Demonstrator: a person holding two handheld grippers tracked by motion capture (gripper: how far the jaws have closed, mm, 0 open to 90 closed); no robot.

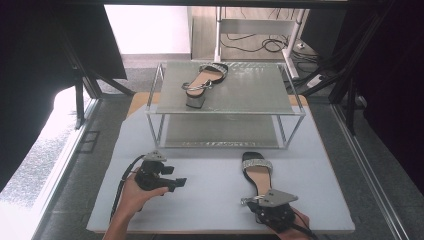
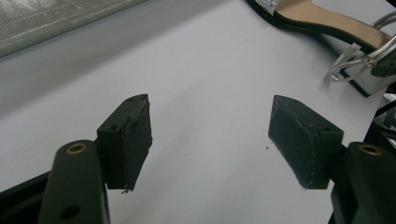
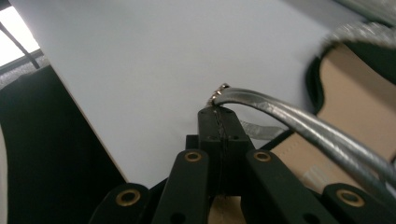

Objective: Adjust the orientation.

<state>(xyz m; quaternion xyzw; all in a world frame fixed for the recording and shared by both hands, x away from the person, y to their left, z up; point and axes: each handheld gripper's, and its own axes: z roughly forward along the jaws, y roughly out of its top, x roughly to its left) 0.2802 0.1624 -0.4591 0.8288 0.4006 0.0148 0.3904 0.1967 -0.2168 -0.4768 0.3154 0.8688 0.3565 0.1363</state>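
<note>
One sandal [image 1: 203,80] already sits on the top of the shelf rack [image 1: 295,107], while its mate [image 1: 258,175] lies on the table [image 1: 210,200], its silver strap pinched by the right gripper [image 3: 219,114], not yet lifted; the left gripper [image 2: 210,135] rests spread and empty.

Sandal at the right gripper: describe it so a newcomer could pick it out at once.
Start at the two-tier metal rack at the back of the grey table; come toward the person's right hand. The near sandal lies flat on the table, right gripper pinching its silver strap. Its twin sits on the rack's top shelf, untouched.
</note>
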